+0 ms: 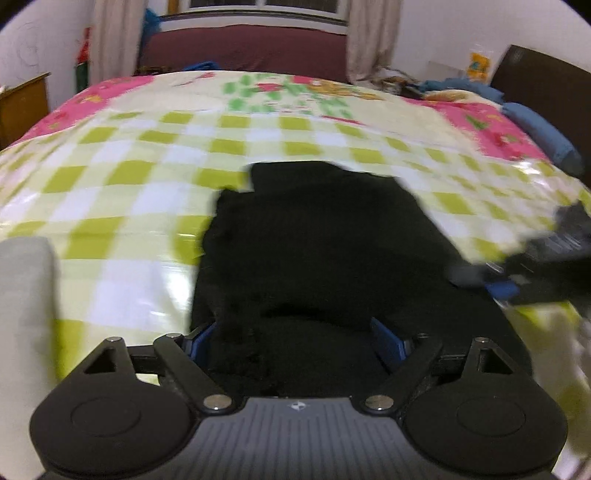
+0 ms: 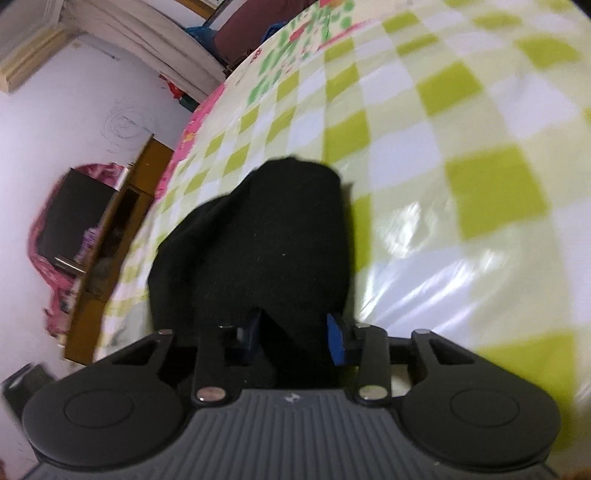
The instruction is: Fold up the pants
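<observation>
Two tongs gripping black pants [image 1: 317,251]: left tongs [image 1: 299,341] and right tongs [image 2: 295,332] each pinch bunched fabric. Pants spread ahead on checkered bed cover [image 1: 155,155]. Judged mid-fold; next calls for carrying held edge over evenly. Curtains [image 1: 373,33] beyond.

A home bedroom: a bed [image 1: 155,155] with a checked floral cover, curtained window [image 1: 373,33], wooden cabinet [image 2: 110,236], scribbled white wall [image 2: 122,125].

right tool [image 2: 295,332] | clamped on black pants [image 2: 258,236] | checkered bedsheet [image 2: 461,147]
</observation>
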The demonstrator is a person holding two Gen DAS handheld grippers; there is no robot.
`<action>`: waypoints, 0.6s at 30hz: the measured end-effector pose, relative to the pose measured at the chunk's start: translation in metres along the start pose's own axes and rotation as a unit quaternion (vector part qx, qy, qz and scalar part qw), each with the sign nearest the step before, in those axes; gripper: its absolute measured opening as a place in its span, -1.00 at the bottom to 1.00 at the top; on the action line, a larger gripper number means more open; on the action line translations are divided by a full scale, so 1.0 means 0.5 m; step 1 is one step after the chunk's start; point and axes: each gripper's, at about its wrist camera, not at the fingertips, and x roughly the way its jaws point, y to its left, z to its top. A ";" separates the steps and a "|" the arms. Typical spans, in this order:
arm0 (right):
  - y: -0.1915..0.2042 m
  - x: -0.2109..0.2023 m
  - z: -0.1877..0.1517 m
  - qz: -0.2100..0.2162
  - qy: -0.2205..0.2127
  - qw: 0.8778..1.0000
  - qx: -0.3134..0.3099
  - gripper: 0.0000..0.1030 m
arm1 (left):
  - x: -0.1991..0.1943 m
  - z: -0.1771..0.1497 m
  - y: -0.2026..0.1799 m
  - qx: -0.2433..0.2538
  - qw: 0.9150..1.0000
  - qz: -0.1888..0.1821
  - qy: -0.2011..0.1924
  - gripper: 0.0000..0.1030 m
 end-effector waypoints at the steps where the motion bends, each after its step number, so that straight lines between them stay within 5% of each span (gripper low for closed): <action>1: 0.005 -0.005 0.013 -0.018 -0.005 1.000 -0.020 -0.27 | 0.002 -0.003 -0.025 0.006 1.000 -0.003 -0.001 0.88; 5: -0.004 -0.017 0.060 -0.064 -0.009 0.997 -0.033 -0.26 | 0.024 0.004 -0.088 0.009 1.000 -0.022 -0.011 0.89; 9: -0.006 -0.065 0.040 -0.083 -0.037 0.995 -0.038 -0.23 | 0.009 0.016 -0.061 -0.023 0.999 -0.022 -0.011 0.86; 12: 0.009 -0.099 -0.008 -0.076 -0.058 0.993 -0.067 -0.23 | -0.031 0.001 -0.036 -0.015 1.000 0.019 -0.016 0.91; 18: 0.047 -0.102 -0.080 -0.108 -0.032 0.988 -0.103 -0.17 | -0.056 -0.008 -0.065 0.012 0.994 0.112 -0.009 0.99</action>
